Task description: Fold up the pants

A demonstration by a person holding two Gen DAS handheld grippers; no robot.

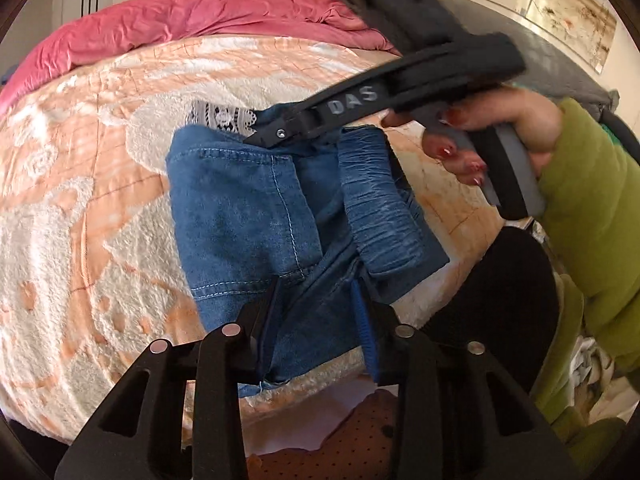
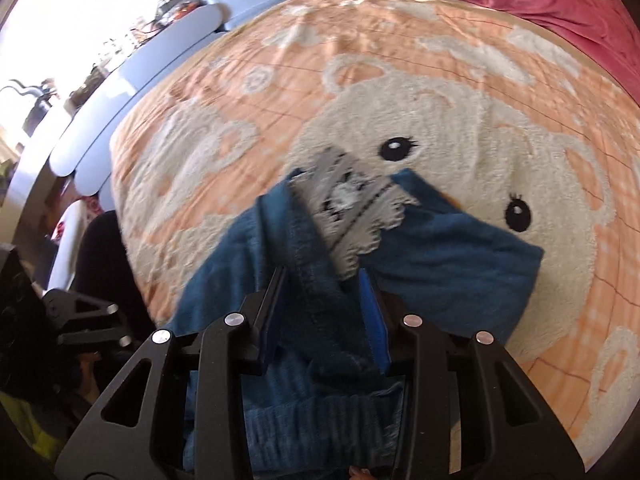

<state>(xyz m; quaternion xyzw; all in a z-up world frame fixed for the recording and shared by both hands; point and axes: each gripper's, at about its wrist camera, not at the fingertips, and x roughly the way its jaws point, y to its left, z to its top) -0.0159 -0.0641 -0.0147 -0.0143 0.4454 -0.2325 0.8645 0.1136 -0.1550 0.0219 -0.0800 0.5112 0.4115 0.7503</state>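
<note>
Blue denim pants (image 1: 248,216) lie folded on a peach and cream plush blanket (image 1: 80,200) on a bed. A grey patterned lace trim (image 2: 352,208) shows at their far end. My left gripper (image 1: 318,312) sits over the near edge of the pants with denim between its fingers; its jaws stand a little apart. My right gripper (image 2: 326,312) is over the pants (image 2: 440,260), jaws apart with denim bunched between them. The right gripper (image 1: 264,136) also shows in the left wrist view, its tip resting on the far end of the pants, held by a hand (image 1: 500,128).
A pink duvet (image 1: 200,20) lies bunched at the far side of the bed. A grey scalloped footboard (image 2: 132,68) borders the bed's left side, with cluttered shelves behind. The person's green sleeve (image 1: 592,200) is at the right. A black chair back (image 1: 500,300) stands by the bed edge.
</note>
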